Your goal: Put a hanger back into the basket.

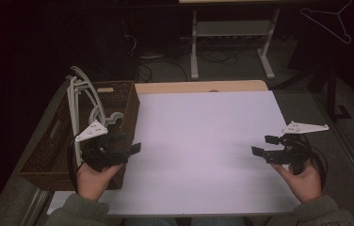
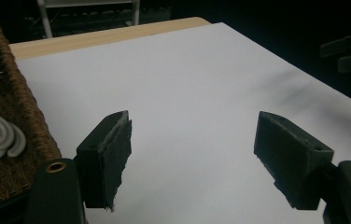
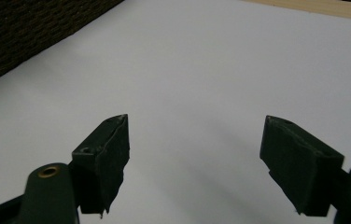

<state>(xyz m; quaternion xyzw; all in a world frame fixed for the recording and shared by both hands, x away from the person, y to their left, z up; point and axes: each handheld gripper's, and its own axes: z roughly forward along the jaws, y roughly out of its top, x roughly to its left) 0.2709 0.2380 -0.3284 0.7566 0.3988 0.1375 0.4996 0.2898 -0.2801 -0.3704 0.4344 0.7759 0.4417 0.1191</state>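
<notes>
One woven basket at the bench's left edge, holding a bundle of grey-white hangers; exact count impossible to tell. One more hanger in the dark far right. Two grippers: left gripper just beside the basket, jaws released, nothing between; right gripper over the white sheet, jaws likewise spread and empty.

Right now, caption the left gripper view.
Open hand-held gripper over white sheet; grey plastic hangers in brown woven basket.

Black fingers (brass screws), grey sleeves
</notes>
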